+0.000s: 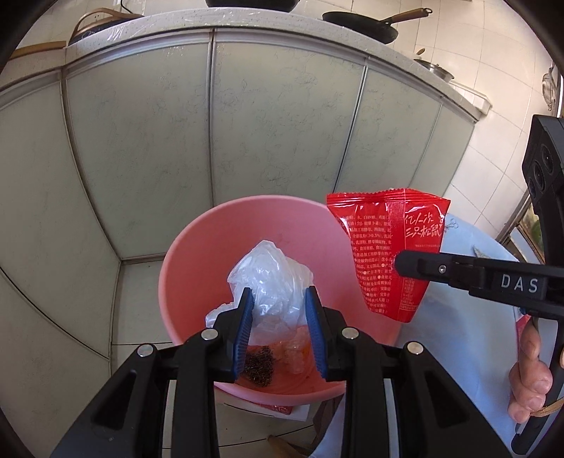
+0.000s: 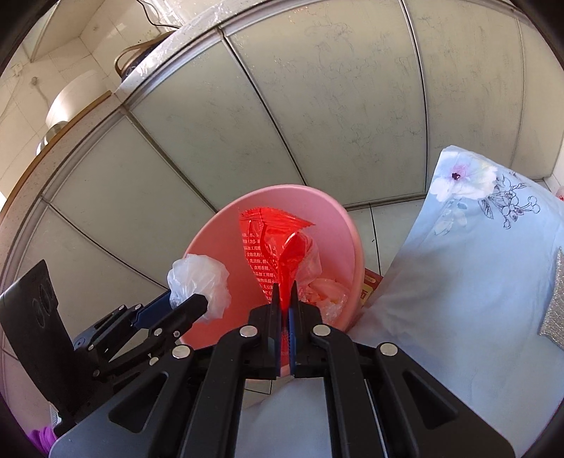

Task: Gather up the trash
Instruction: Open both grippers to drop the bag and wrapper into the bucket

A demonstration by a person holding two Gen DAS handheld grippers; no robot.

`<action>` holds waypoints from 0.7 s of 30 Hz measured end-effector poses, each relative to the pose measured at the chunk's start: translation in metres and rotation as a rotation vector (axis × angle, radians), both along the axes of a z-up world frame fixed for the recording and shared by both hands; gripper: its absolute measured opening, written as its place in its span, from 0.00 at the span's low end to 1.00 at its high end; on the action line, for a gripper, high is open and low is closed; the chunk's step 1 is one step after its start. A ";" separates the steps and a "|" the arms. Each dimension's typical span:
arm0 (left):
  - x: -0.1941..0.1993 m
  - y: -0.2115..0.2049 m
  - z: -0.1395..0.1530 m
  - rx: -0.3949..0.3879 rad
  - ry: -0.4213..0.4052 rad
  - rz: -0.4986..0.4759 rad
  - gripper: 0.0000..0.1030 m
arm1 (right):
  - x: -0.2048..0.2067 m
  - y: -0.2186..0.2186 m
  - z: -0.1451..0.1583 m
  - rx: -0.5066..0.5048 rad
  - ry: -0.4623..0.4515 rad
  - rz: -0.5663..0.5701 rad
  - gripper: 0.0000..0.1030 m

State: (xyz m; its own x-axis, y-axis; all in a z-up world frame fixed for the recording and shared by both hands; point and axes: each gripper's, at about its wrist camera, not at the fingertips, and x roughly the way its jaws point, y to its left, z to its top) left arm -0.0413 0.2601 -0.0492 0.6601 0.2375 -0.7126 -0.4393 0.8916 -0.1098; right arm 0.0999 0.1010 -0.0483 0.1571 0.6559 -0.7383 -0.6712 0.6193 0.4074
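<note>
Black-armed, with blue pads, my left hand-held gripper [image 1: 278, 303] is partly closed on a crumpled clear bag [image 1: 269, 278], which bulges out between and above the pads. It hangs over the mouth of a pink bin [image 1: 183, 253]. From the right wrist view the same bag [image 2: 199, 282] shows as a white puff at the tip of that gripper [image 2: 192, 299], level with the bin's near rim.

My right hand-held gripper [image 2: 284, 292] is clamped tight on the lower end of a red wrapper [image 2: 271, 243], which stands up from the jaws in front of the bin [image 2: 338, 218]. In the left wrist view the wrapper [image 1: 384, 243], printed with white text, hangs beside the bin's right rim, pinched by the right gripper [image 1: 402, 264]; my fingers [image 1: 528, 380] wrap its handle.

Inside the bin lie more clear plastic and a dark scrap [image 1: 259, 363]. Behind it stand pale cabinet doors [image 1: 141, 158] under a tabletop [image 1: 282, 21] carrying a pan [image 1: 366, 24]. To the right lies light blue flowered cloth [image 2: 458, 264].
</note>
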 end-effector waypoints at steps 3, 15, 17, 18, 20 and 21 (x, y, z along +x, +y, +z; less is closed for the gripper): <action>0.006 0.004 -0.006 -0.005 0.018 0.009 0.31 | 0.001 0.006 -0.005 -0.010 0.010 0.004 0.03; 0.009 0.018 -0.006 -0.023 0.017 0.063 0.58 | 0.005 0.017 -0.007 -0.037 0.019 0.005 0.33; 0.009 0.018 -0.004 -0.025 0.007 0.062 0.59 | 0.006 0.014 -0.006 -0.036 0.014 0.007 0.33; 0.007 0.018 -0.003 -0.023 0.006 0.062 0.60 | 0.006 0.012 -0.006 -0.036 0.013 0.007 0.33; 0.008 0.018 -0.001 -0.019 0.003 0.060 0.60 | 0.005 0.009 -0.003 -0.033 0.002 0.006 0.33; 0.006 0.017 0.000 -0.017 0.002 0.060 0.61 | 0.005 0.007 -0.001 -0.032 -0.008 0.006 0.33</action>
State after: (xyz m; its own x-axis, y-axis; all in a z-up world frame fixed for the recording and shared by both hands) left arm -0.0357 0.2770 -0.0493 0.6439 0.2644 -0.7180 -0.4923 0.8615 -0.1243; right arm 0.1045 0.1081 -0.0489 0.1594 0.6331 -0.7575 -0.6783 0.6277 0.3819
